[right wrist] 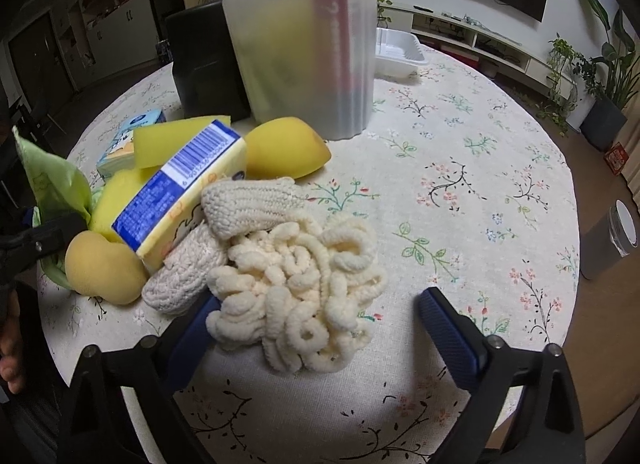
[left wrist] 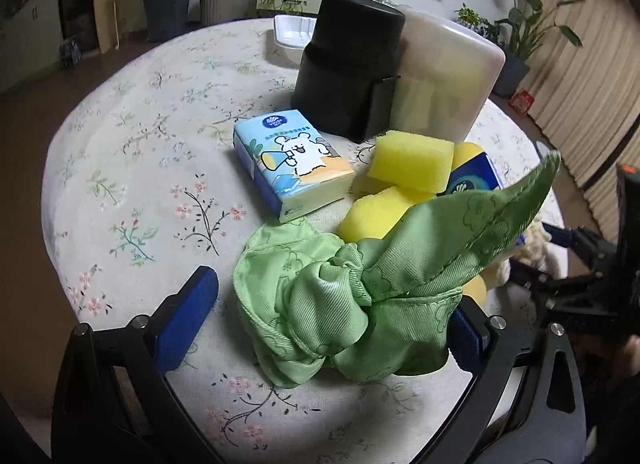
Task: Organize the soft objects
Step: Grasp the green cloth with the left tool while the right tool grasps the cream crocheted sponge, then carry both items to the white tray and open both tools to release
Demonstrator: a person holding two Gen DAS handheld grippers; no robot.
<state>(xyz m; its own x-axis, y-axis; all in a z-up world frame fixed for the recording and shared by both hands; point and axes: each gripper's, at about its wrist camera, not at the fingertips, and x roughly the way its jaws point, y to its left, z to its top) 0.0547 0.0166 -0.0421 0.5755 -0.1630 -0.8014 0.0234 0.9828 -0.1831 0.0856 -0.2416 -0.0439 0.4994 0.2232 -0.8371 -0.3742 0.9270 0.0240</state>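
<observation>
The left hand-held gripper [left wrist: 332,312] stands wide open around the crumpled, knotted green satin cloth [left wrist: 348,296], which lies on the round tabletop with its floral cover [left wrist: 132,167]. Its right blue pad is touching or hidden by the cloth; the left pad stands apart from it, so nothing is gripped. The right hand-held gripper [right wrist: 320,328] is likewise spread wide around the cream chenille noodle mitt with knitted cuff [right wrist: 304,288], the left finger against the pile, the right finger apart from it, holding nothing.

Both soft things sit at the near edge of a heap: yellow rectangular foam sponges [left wrist: 412,159], yellow teardrop-shaped sponges [right wrist: 286,147], a light-blue tissue pack printed with a cartoon bear [left wrist: 292,163] and a dark-blue-and-yellow tissue pack [right wrist: 180,187] propped on the sponges. Behind stand a black cylindrical bin [left wrist: 348,67] and a frosted translucent plastic container [right wrist: 304,51], which seems already to hold something yellow.

The step looks like the approach to a grasp, one item per gripper. Next, each would likely need to close on its bundle and gather enough cloth to lift it whole, then carry it to a container; which one each belongs in cannot be told
</observation>
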